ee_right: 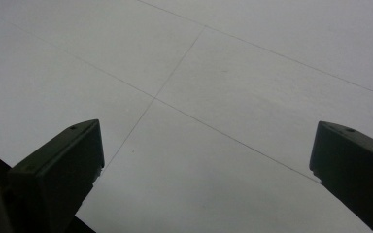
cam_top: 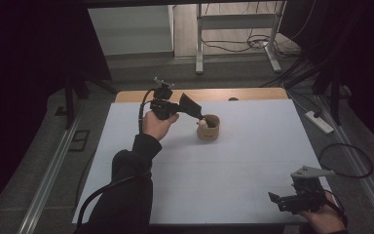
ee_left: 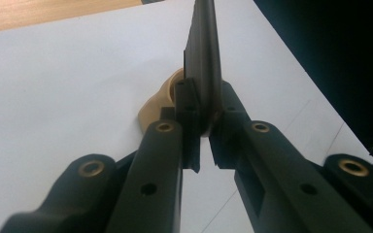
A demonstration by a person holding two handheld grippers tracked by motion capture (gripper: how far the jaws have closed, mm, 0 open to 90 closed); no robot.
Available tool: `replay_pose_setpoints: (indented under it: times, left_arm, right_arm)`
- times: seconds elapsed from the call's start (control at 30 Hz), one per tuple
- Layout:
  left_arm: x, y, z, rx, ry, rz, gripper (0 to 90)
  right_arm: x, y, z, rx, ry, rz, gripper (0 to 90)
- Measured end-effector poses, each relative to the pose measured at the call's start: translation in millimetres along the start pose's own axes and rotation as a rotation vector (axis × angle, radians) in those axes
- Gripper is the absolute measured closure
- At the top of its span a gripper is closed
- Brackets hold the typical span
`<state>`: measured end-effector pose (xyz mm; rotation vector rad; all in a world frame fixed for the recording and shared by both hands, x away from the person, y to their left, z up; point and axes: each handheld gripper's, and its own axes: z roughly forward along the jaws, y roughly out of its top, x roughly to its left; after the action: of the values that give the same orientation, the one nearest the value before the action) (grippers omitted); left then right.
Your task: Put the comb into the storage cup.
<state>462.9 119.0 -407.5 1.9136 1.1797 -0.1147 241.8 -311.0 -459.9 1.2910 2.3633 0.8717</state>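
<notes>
We hold our left gripper [cam_top: 200, 118] up near the middle of the white table [cam_top: 233, 165], and its jaws are pressed together on a small pale thing [cam_top: 203, 124]. We cannot tell what that small thing is. It hangs just over the mouth of a tan cup [cam_top: 208, 127], on the cup's side at about nine o'clock. The gripper tips down toward the cup, so we think the small thing is meant to go inside it. From the left gripper view, the jaws [ee_left: 201, 104] meet right in front of the cup [ee_left: 158, 104], and the cup peeks out behind them at about ten o'clock. The cup stands upright on the table, a bit past the middle, at about twelve o'clock from us. Our right gripper [cam_top: 278, 201] waits low at about four o'clock, far from the cup. Its jaws stand wide apart with nothing between them, just bare table [ee_right: 213, 97] under them. We think it stays there so it is out of the way.
</notes>
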Motion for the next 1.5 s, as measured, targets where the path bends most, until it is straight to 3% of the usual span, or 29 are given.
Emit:
replay_pose_setpoints:
  times: [0.33,0.6,0.87,1.13,1.33,1.5]
  left_arm:
    - [11.1,-5.8,1.4,-0.045,-0.028,-0.043,82.0]
    - [7.5,-3.6,3.3,-0.070,-0.035,-0.038,74.3]
    - [3.3,-3.4,0.6,-0.105,-0.010,0.007,59.2]
    - [2.5,-7.3,-4.0,-0.155,0.034,0.053,38.2]
    - [-1.1,-9.2,-7.7,-0.163,0.084,0.104,26.6]
    - [-2.9,-10.8,-11.7,-0.170,0.087,0.129,18.6]
  right_arm:
    - [0.2,-0.1,-0.2,-0.001,0.001,-0.003,0.0]
    - [0.2,-0.2,-0.4,-0.002,0.001,-0.003,0.0]
    - [0.4,-0.4,-0.9,-0.006,0.001,-0.005,0.0]
    - [0.6,-0.5,-1.1,-0.009,0.000,-0.005,0.0]
    - [0.5,-0.5,-1.2,-0.011,0.002,-0.004,0.0]
    - [0.8,-0.6,-1.5,-0.013,0.003,-0.009,0.0]
